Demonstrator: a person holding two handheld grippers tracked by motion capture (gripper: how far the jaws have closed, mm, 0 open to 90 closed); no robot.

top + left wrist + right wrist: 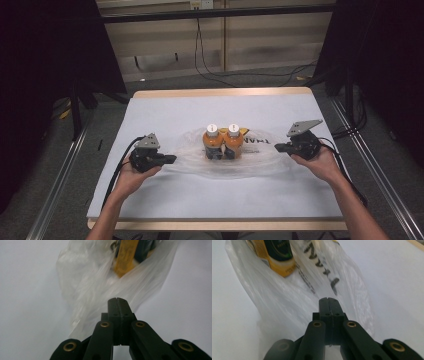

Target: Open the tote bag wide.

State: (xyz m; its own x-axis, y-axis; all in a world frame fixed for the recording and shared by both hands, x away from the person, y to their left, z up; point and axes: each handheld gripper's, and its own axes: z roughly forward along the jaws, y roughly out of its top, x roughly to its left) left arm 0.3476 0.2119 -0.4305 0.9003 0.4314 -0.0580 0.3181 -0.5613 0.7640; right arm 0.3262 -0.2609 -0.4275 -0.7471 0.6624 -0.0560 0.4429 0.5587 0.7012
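Observation:
Two orange bottles with white caps stand side by side on a crumpled clear plastic bag at the table's middle. The bag carries black lettering. My left gripper points at the bag's left edge with its jaws pressed together. In the left gripper view it sits over the blurred bag film, an orange bottle beyond. My right gripper meets the bag's right edge, also shut. Its own view shows it above the bag, near a bottle. Whether film is pinched cannot be told.
A white cloth covers the wooden table. Black cables trail over the floor behind it. Metal rails run along both sides of the table, and dark curtains hang at left and right.

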